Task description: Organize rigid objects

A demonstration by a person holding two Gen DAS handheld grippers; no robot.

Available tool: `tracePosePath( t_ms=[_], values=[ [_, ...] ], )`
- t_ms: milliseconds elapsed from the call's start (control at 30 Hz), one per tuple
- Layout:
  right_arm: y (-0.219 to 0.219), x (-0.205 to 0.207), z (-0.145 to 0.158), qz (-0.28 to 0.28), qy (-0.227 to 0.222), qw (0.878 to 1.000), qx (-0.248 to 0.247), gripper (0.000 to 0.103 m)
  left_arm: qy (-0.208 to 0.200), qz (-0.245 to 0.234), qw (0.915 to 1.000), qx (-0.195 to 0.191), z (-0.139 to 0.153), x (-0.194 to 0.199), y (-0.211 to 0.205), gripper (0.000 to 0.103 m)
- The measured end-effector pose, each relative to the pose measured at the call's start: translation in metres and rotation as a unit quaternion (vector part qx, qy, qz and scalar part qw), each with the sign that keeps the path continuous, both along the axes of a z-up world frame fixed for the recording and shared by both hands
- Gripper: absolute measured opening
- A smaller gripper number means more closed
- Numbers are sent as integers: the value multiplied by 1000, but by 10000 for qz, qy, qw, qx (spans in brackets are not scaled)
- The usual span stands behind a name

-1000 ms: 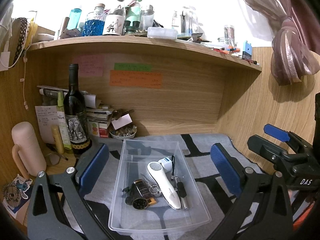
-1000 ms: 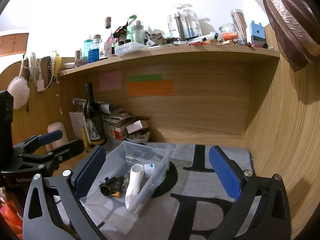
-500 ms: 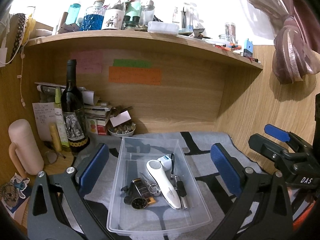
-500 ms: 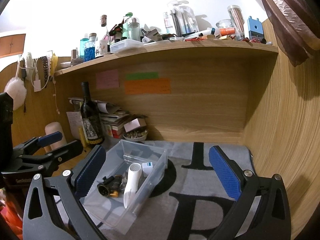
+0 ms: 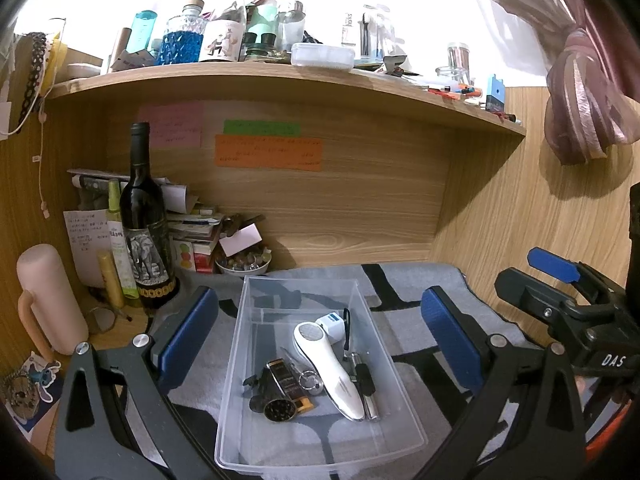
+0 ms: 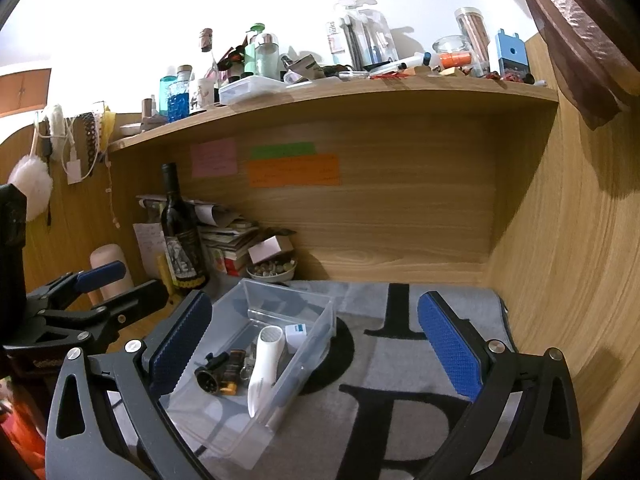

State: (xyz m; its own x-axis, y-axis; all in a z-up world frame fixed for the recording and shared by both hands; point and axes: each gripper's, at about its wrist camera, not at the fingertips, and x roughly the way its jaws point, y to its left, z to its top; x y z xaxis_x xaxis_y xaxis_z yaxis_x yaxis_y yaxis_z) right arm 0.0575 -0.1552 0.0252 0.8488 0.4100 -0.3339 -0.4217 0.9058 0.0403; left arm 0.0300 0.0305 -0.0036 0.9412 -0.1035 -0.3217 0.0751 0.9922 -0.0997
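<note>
Left gripper [image 5: 320, 336]: jaws spread wide, nothing between the blue pads; it hangs over the clear plastic bin [image 5: 384, 364], one pad to each side of it.
Right gripper [image 6: 316, 344]: also wide open and empty, above the grey mat [image 6: 400, 360], with the bin at its left finger.
Bin: sits on the mat in a wooden desk alcove, long side running away from the left camera.
Bin contents: white handheld device [image 5: 328, 364] lying lengthwise; small white-and-blue box [image 5: 333, 322] touching its head; dark cylindrical gadget [image 5: 276, 398] left of it; key ring [image 5: 310, 382] between them; slim dark and silver sticks [image 5: 366, 384] along its right side (exact type unclear).
Left of bin: wine bottle [image 5: 146, 236] upright, pink bottle [image 5: 50, 298] nearer the edge, small bowl of stones [image 5: 242, 263] behind the bin.
Back panel: pink, green and orange notes [image 5: 268, 158].
</note>
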Motion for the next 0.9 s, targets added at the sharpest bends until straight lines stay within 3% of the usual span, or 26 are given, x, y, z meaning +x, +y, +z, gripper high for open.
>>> tracePosePath(
  t_ms=[900],
  values=[
    [3,4,-4,-36,39,10000,-46,103,46,-92,9999,-34,-3,7,0,103]
  ],
)
